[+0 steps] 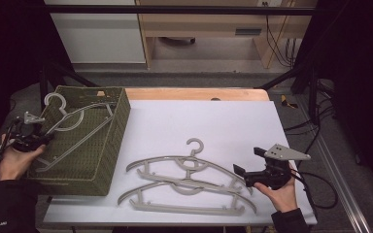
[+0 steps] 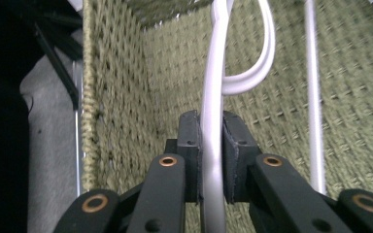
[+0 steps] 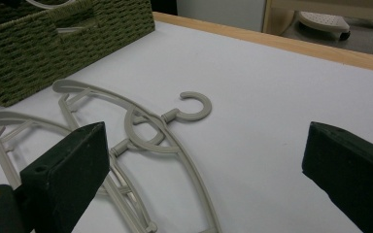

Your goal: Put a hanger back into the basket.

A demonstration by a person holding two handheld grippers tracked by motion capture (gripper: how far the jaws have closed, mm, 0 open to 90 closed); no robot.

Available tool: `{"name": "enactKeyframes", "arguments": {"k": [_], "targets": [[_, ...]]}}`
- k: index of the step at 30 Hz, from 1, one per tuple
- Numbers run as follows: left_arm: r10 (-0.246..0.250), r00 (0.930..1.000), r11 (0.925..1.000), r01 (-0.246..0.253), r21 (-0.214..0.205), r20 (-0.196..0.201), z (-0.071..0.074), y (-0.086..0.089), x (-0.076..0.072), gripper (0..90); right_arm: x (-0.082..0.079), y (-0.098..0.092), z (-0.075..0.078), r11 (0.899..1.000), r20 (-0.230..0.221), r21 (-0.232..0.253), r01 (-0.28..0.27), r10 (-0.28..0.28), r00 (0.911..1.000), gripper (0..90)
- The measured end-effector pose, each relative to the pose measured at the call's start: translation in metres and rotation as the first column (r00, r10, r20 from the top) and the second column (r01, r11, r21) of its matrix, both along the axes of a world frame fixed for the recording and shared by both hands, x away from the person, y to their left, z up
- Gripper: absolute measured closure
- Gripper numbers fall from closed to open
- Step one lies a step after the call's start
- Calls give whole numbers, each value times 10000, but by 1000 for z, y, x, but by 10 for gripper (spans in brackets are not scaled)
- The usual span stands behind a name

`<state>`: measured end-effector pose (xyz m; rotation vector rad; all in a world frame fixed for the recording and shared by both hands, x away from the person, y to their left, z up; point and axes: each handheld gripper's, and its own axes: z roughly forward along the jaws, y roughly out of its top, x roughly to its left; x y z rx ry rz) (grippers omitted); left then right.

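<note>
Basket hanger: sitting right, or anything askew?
Askew: the hanger in the green basket lies tilted, its hook poking over the rim. The left claw is shut on it. The two hangers on the table lie flat, overlapping.

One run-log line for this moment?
left gripper: shut on hanger inside basket | right gripper: open, beside two hangers on table

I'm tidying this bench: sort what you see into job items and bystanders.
Job: hanger clamped in left gripper; green woven basket; two hangers on the table; open right gripper.
Bystanders: wooden cabinet; floor cables.
</note>
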<state>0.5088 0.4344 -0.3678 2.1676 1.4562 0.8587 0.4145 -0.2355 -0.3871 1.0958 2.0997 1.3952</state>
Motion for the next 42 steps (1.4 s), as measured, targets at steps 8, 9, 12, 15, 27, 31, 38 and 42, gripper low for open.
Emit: {"name": "enactKeyframes", "arguments": {"k": [8, 9, 12, 15, 27, 31, 38, 42], "targets": [[562, 9973, 9984, -558, 99, -467, -12, 3, 6, 723, 0, 2, -1, 10000, -43, -73, -52, 51, 10000, 38], [583, 9962, 9982, -576, 138, -643, -14, 4, 5, 665, 0, 1, -1, 9999, -24, -91, -88, 88, 10000, 39], [620, 9960, 9981, -618, 44, -651, -15, 5, 3, 641, 0, 1, 0, 9999, -24, -77, -94, 94, 10000, 40], [525, 9982, 9983, -532, -244, -307, -13, 6, -1, 585, 1, 1, 0, 9999, -5, -99, -101, 101, 9999, 41], [157, 9882, 9886, 76, -1505, 1526, 28, -5, -30, 513, 2, 4, 7, 9999, 135, -77, -122, 123, 9998, 44], [-347, 9757, 9729, 825, -2159, 2166, 38, -17, -43, 442, 4, 6, 9, 9999, 171, -46, -124, 125, 9998, 45], [-1428, 9401, 9047, 2508, -3445, 3094, 39, -53, -65, 234, 8, 12, 13, 9996, 230, -25, -276, 277, 9994, 49], [-1921, 9182, 8766, 3192, -3600, 3463, 33, -80, -76, 118, 12, 17, 13, 9993, 85, -110, -348, 349, 9994, 67]]}}
